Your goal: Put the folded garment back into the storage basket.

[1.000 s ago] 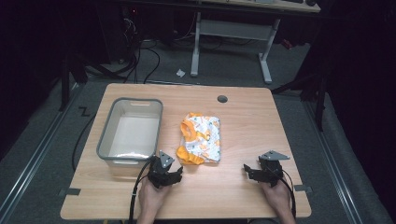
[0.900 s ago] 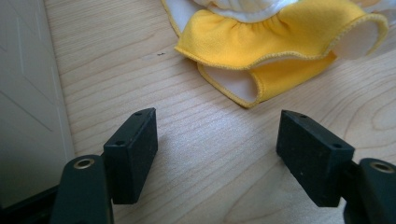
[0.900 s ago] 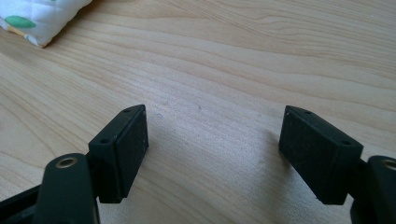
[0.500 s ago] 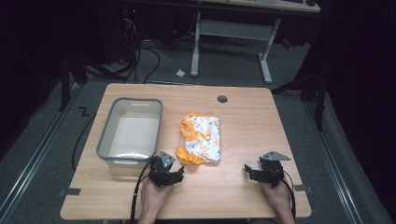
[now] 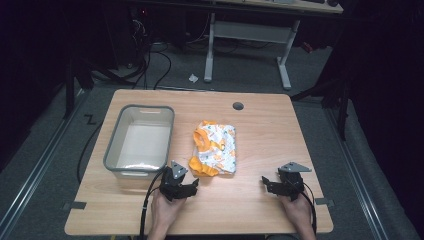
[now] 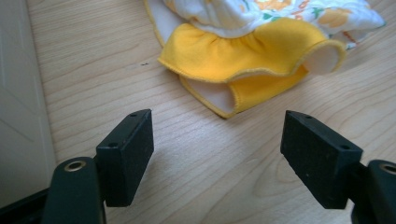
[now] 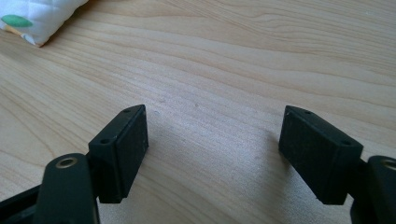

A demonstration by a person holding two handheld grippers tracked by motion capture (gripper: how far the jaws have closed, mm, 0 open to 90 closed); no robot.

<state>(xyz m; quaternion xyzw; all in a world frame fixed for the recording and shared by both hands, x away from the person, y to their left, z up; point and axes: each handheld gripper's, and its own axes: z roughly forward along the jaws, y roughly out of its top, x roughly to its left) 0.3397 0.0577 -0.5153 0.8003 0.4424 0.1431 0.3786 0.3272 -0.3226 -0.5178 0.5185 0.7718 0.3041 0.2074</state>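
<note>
The table is pale, matt wood grain. The garment is soft cloth, yellow frill, quilted print. The bin looks smooth grey plastic.

Both hands low at near table edge. Left gripper in left hand, jaws wide apart, empty. Right gripper in right hand, jaws also wide, empty.

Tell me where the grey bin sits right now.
In the high view, the grey bin sits on the table's left half, beside the folded garment, just beyond the left gripper.
</note>
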